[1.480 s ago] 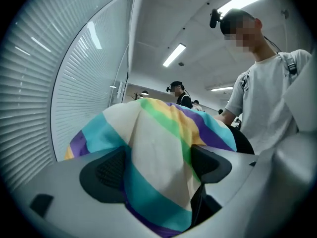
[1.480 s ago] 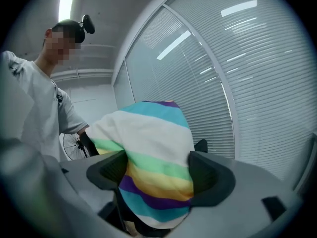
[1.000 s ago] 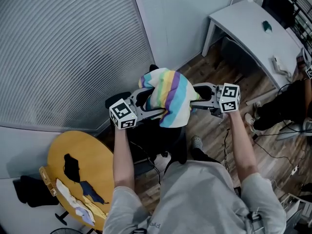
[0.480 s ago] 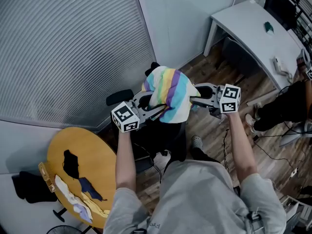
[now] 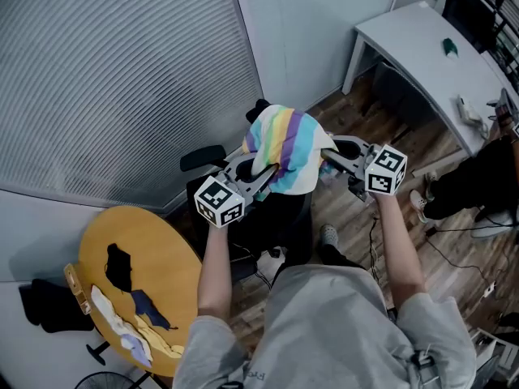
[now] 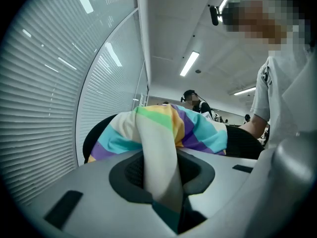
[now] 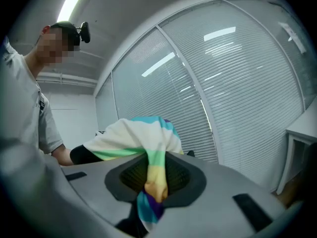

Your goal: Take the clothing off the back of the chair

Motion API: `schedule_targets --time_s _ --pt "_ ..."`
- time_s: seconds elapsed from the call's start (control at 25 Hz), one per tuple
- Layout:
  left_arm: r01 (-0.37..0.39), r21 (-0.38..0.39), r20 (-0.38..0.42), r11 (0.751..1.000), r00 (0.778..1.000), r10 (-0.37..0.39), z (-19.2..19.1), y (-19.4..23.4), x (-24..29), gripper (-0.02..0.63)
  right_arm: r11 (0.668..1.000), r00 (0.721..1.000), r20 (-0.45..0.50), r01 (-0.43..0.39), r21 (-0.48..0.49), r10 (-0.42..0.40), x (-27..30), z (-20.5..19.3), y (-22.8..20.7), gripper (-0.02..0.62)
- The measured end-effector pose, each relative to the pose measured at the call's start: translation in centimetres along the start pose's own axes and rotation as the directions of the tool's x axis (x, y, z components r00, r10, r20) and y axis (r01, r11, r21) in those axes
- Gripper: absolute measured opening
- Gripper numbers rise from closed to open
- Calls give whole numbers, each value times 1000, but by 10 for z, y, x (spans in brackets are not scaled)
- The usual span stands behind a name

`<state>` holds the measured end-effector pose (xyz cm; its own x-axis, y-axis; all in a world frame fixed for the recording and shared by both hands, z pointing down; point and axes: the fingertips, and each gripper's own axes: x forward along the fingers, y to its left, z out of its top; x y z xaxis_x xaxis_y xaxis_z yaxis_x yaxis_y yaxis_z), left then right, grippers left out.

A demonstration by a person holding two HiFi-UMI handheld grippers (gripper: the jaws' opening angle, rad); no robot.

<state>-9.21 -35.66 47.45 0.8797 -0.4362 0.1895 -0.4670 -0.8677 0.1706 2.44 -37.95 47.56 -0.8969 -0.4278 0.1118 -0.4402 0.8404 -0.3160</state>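
Note:
A pastel rainbow-striped garment [image 5: 284, 146] is draped over the back of a black office chair [image 5: 272, 217]. My left gripper [image 5: 261, 177] holds the garment's left side, and my right gripper [image 5: 328, 159] holds its right side. In the left gripper view a cream fold of the garment [image 6: 168, 128] is pinched in the left gripper [image 6: 161, 175], whose jaws are still closing. In the right gripper view a bunched striped fold [image 7: 148, 148] is squeezed in the right gripper [image 7: 153, 182], which is closing too.
A round yellow table [image 5: 158, 262] with loose clothes on it stands at the lower left. A white desk [image 5: 422, 43] is at the upper right. A blinds-covered glass wall [image 5: 105, 87] runs behind the chair. Cables lie on the wooden floor [image 5: 438, 241].
Both grippers' jaws have drawn in from wide open onto the garment's sides. The cloth is now bunched between them and sits slightly higher.

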Motion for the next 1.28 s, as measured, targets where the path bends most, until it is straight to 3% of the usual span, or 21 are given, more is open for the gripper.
schedule_targets --time_s 0.48,0.76,0.92,1.04,1.28 --pt "-128 -5 42 992 991 129 17 11 -24 117 970 969 99 234 -63 -228 -1 50 5 78" --pt "-184 39 74 982 981 181 37 13 -34 117 917 937 130 346 -199 -326 -7 83 22 77" --pt "-249 83 80 965 967 243 52 10 -43 114 897 929 159 365 -247 -334 -13 99 36 77" --pt "-348 137 70 928 937 341 61 7 -48 114 888 926 164 374 -270 -340 -20 104 42 77" --pt "-551 261 76 792 830 553 84 -11 -62 112 885 932 180 357 -298 -315 -38 114 60 77"
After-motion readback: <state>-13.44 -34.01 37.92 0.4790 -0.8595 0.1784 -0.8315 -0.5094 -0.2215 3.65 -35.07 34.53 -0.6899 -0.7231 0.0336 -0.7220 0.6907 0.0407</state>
